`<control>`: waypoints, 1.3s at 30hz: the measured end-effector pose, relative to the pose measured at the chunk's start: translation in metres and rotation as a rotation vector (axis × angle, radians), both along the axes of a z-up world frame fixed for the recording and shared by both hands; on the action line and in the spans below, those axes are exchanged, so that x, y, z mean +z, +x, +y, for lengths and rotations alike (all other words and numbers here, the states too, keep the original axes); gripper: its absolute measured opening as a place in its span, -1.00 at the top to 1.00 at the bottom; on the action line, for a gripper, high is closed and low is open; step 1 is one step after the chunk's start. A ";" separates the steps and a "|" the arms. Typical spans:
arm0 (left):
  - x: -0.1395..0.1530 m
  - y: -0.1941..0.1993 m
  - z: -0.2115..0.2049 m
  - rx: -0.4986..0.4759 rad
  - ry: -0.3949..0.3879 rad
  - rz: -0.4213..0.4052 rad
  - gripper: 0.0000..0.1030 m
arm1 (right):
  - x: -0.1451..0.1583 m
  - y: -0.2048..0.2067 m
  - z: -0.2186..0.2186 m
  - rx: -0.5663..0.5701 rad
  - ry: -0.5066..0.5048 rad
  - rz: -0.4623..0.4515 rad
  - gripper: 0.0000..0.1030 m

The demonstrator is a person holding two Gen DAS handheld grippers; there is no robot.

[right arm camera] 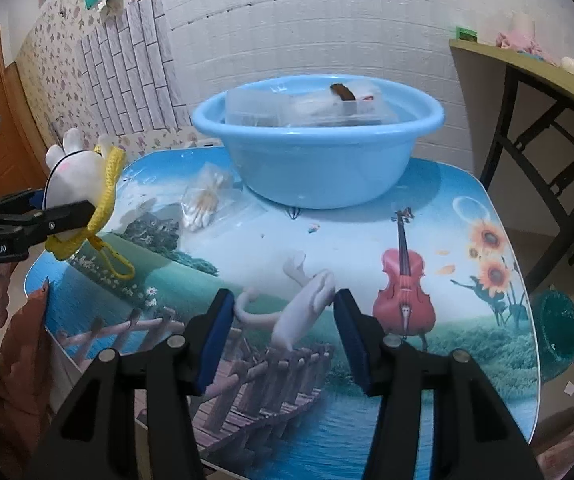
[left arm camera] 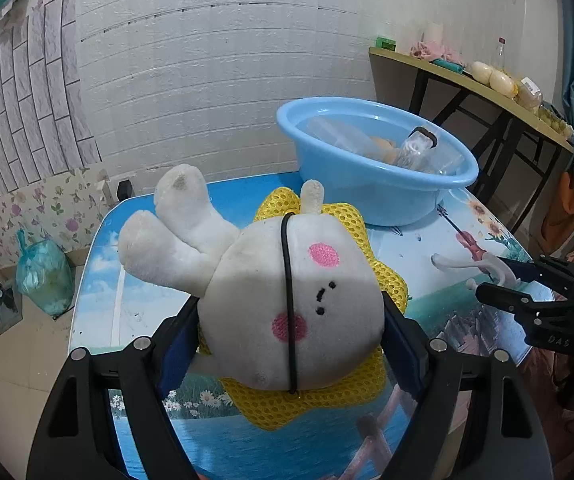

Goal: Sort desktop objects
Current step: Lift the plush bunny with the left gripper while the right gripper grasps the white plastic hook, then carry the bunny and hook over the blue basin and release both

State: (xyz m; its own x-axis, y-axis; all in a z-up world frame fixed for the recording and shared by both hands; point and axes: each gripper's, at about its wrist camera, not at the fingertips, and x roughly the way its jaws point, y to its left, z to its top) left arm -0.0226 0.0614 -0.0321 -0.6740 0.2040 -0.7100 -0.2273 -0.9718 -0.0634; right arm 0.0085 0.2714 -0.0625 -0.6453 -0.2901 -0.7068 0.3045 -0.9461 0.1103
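Note:
My left gripper (left arm camera: 291,316) is shut on a white plush rabbit (left arm camera: 287,300) with pink cheeks and a yellow mesh back, held above the table's left side; it also shows in the right wrist view (right arm camera: 73,176). My right gripper (right arm camera: 283,312) is open around a white plastic hook (right arm camera: 299,312) that lies on the picture-printed table (right arm camera: 447,264); the jaws stand apart from it. The hook also shows in the left wrist view (left arm camera: 471,266). A blue basin (right arm camera: 319,152) with clear containers in it stands at the table's back.
A clear bag of cotton swabs (right arm camera: 203,204) lies in front of the basin at the left. A side table (left arm camera: 487,88) with bottles and food stands at the right. A green bin (right arm camera: 559,328) sits on the floor right of the table.

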 end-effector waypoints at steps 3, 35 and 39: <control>-0.002 0.000 0.002 -0.004 -0.005 -0.004 -0.58 | -0.009 -0.003 0.000 -0.012 0.016 -0.029 0.01; 0.019 -0.006 0.015 -0.025 0.010 0.044 -0.58 | 0.018 -0.008 0.012 -0.093 -0.057 0.005 0.00; 0.033 -0.008 0.024 -0.041 0.014 0.077 -0.58 | 0.045 -0.002 0.011 -0.084 -0.096 0.074 0.00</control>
State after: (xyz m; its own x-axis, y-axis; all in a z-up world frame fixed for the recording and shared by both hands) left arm -0.0309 0.0852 0.0005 -0.7171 0.2418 -0.6536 -0.2715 -0.9607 -0.0576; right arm 0.0060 0.2825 -0.0177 -0.7196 -0.2968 -0.6278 0.2353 -0.9548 0.1817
